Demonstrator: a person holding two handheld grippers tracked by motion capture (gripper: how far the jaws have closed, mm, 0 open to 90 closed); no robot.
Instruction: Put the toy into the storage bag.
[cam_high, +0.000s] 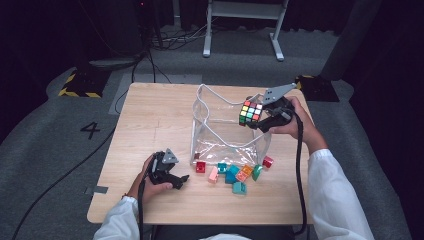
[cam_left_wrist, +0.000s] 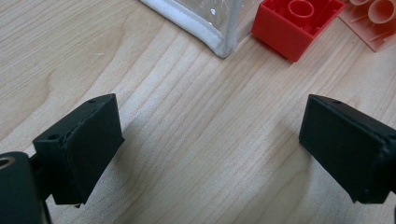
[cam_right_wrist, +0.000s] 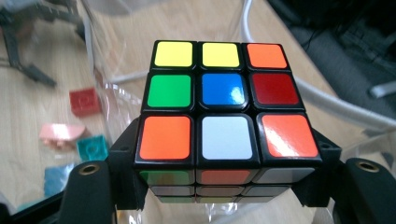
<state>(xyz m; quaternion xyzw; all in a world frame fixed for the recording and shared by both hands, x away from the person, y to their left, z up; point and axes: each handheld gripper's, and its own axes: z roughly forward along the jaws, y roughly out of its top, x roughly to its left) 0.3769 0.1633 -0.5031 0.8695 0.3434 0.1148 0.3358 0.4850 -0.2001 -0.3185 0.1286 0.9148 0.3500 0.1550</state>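
From above, my right gripper (cam_high: 256, 119) holds the puzzle cube (cam_high: 250, 112) over the open top of the clear bag (cam_high: 225, 145) at the bench's (cam_high: 150, 120) far right. My right gripper view adds the cube's upper face: yellow, yellow, orange; green, blue, red; orange, white, orange. The fingers pinch its two opposite sides; it sits square, with no long axis. My left gripper (cam_left_wrist: 210, 140) rests low, fingers spread over bare wood, near a red brick (cam_left_wrist: 292, 23).

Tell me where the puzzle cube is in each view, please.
High view: puzzle cube right of centre, in the right gripper, above the clear bag.
Left gripper view: not in it.
Right gripper view: cube at centre.
Shared landmark: red block.
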